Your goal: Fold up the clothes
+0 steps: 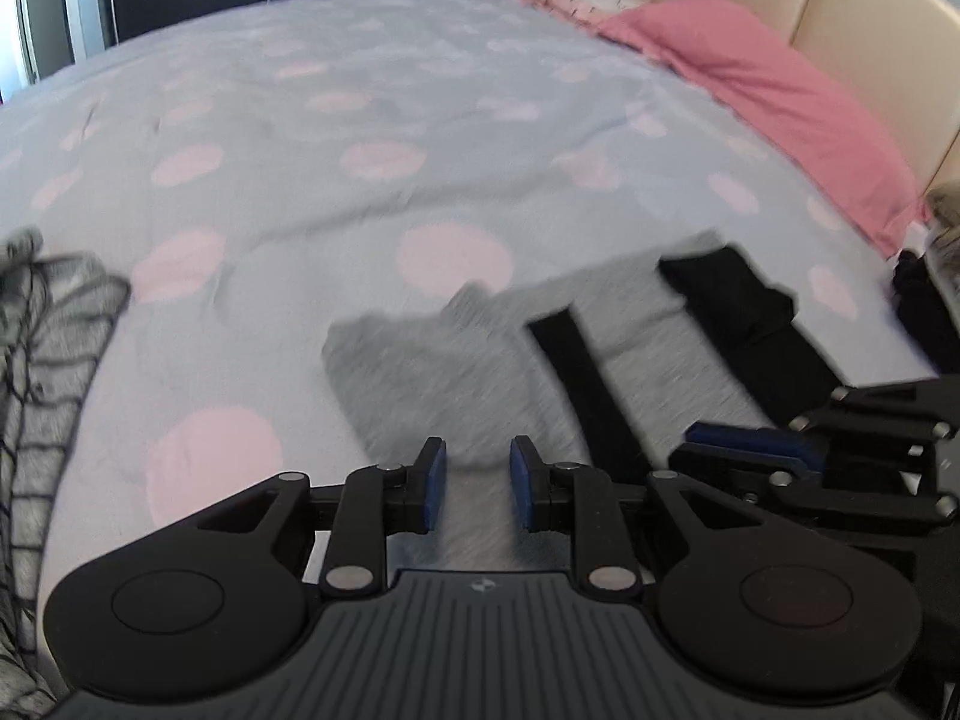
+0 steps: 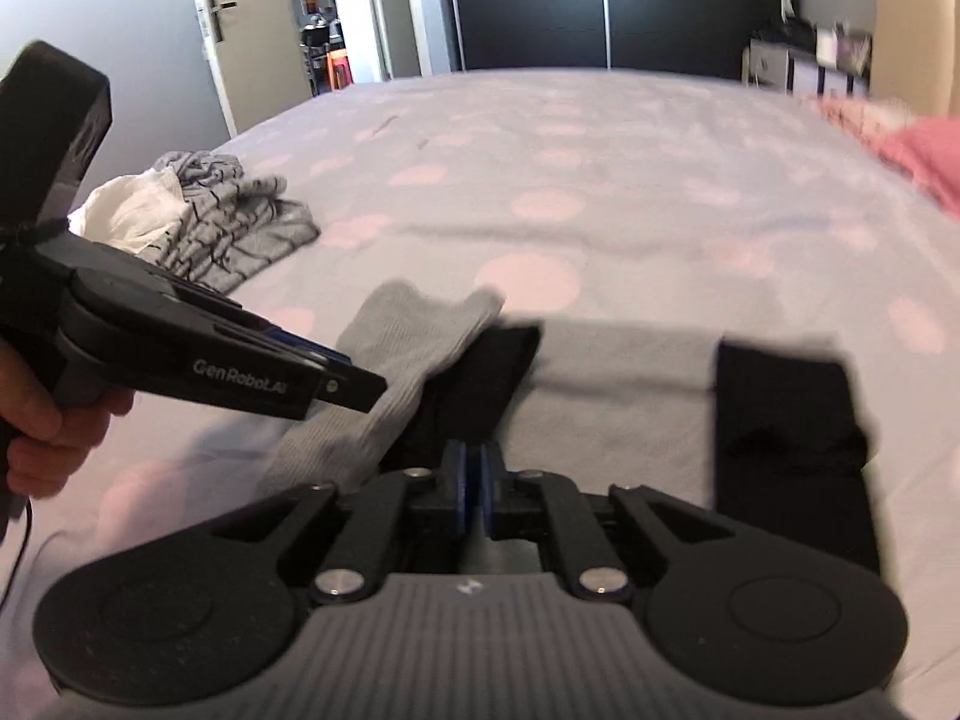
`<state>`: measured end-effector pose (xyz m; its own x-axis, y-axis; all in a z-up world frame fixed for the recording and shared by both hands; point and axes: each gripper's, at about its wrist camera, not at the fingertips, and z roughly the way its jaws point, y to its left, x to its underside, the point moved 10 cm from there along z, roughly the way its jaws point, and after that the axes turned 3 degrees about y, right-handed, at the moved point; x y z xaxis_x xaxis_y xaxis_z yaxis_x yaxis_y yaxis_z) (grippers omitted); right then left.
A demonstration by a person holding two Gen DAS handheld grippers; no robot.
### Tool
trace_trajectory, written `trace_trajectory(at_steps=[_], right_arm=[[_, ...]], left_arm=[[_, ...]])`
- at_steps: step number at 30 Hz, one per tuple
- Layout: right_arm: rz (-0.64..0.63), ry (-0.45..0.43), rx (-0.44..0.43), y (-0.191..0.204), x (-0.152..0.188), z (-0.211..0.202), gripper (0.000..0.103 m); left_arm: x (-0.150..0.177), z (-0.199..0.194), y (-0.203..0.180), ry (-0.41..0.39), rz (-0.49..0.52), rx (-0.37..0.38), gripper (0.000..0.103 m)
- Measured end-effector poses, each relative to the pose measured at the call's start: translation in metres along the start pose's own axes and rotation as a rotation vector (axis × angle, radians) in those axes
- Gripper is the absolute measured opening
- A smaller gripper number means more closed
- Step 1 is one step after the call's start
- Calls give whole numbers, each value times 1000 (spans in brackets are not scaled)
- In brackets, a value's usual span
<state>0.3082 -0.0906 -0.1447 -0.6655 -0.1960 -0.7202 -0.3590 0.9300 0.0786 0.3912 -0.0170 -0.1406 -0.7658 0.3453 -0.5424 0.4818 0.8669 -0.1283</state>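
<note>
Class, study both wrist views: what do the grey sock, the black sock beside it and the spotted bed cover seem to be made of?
Grey sock: a soft ribbed knit, probably cotton blend; fine ribs show, matte.
Black sock: likely a similar knit; limp and matte, but too dark and blurred to see its weave.
Spotted bed cover: thin woven fabric, perhaps cotton; smooth, dull, with shallow creases and printed pink dots.

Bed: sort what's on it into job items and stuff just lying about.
Job:
grey sock
black socks
patterned grey top

Lying about:
pink pillow
white cloth
spotted bedcover
</note>
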Motion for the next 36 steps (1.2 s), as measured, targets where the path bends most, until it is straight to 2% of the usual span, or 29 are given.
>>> trace_trajectory(at_steps=[3, 5, 7, 10, 14, 17, 20, 24, 27, 36], right_arm=[[-35, 13, 55, -28, -2, -23, 17], [-13, 45, 77, -52, 5, -37, 19], [21, 90, 96, -77, 19, -51, 27], [52, 154, 125, -108, 46, -69, 29], [86, 228, 127, -136, 84, -82, 32], [116, 255, 100, -146, 105, -86, 37], [151, 246, 58, -152, 116, -93, 41], [155, 235, 15, -155, 126, -104, 42], [164, 221, -9, -157, 129, -110, 43], [240, 250, -91, -162, 152, -117, 43]], left_arm=[[-17, -10, -21, -15, 15, 38, 20], [-26, -10, -39, -7, 33, 65, 20], [-34, -8, -60, 8, 47, 91, 20], [-45, 3, -88, 48, 47, 95, 30], [-63, 26, -121, 90, -6, 106, 44], [-77, 48, -142, 123, -54, 114, 47], [-92, 73, -160, 146, -92, 83, 47], [-107, 107, -178, 189, -96, 20, 47], [-114, 128, -186, 187, -90, -25, 47], [-108, 164, -185, 233, -107, -111, 46]])
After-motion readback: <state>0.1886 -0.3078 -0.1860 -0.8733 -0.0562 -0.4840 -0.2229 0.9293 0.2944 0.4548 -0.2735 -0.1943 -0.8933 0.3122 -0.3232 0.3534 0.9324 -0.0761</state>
